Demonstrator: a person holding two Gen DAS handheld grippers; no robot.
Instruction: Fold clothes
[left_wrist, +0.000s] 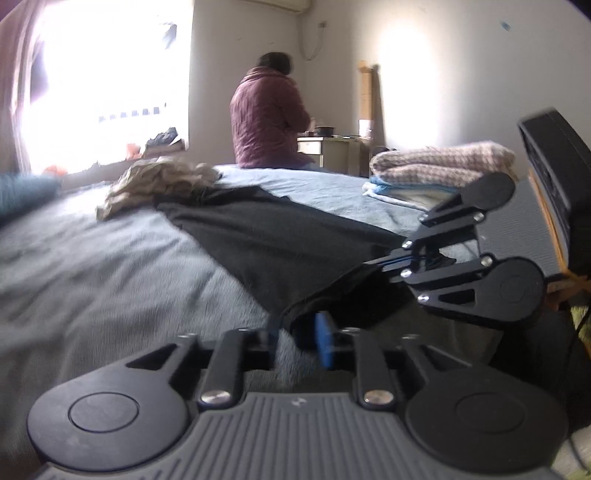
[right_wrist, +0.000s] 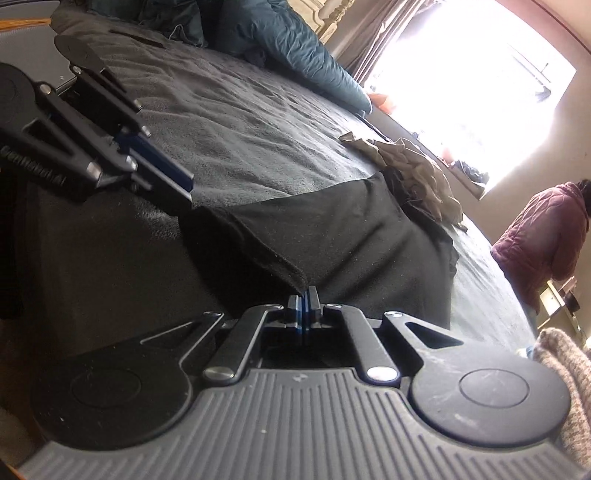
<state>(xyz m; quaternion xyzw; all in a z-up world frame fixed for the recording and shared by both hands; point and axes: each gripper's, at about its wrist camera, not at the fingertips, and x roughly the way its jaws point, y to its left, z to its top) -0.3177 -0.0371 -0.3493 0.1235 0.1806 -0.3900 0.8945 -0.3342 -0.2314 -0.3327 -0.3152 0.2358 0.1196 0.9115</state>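
Bedsheet (left_wrist: 92, 258) lies bare left of the black garment (left_wrist: 266, 236). Left gripper (left_wrist: 299, 336) and right gripper (right_wrist: 303, 306) each pinch its near hem; a beige heap (left_wrist: 159, 181) touches its far edge.

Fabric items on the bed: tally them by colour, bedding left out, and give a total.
Black: 1, the garment both hand-held grippers pinch, left and right.
Beige: 1, a crumpled heap.
Pink-grey knit: 1, folded, top of the stack.
Light blue: 1, folded under the knit.
White: 1, folded at the stack's bottom.
Total: 5
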